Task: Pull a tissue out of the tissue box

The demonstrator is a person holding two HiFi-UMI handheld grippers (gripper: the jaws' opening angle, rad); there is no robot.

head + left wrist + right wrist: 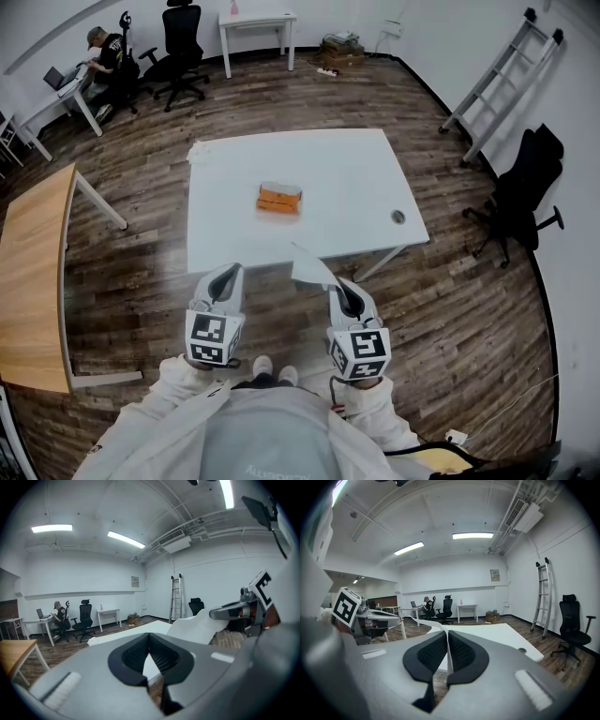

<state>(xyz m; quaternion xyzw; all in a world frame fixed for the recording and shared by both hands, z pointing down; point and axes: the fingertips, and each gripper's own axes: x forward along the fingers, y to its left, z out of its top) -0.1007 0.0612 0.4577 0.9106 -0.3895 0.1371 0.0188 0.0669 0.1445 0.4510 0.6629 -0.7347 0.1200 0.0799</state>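
Observation:
An orange tissue box (279, 199) lies near the middle of the white table (356, 178). I stand back from the table's near edge with both grippers raised in front of me. My right gripper (330, 286) is shut on a white tissue (309, 265), which sticks up and to the left from its tips. In the right gripper view the tissue (449, 660) is a thin sheet pinched between the black pads. The left gripper view shows the same tissue (197, 625) hanging from the right gripper (213, 614). My left gripper (228, 277) is beside it, tips together, holding nothing.
A crumpled white tissue (200, 153) lies on the table's far left corner. A wooden desk (33, 272) stands at the left; a ladder (497, 80) and a black chair (525, 192) are at the right. A person (103, 56) sits at a far desk.

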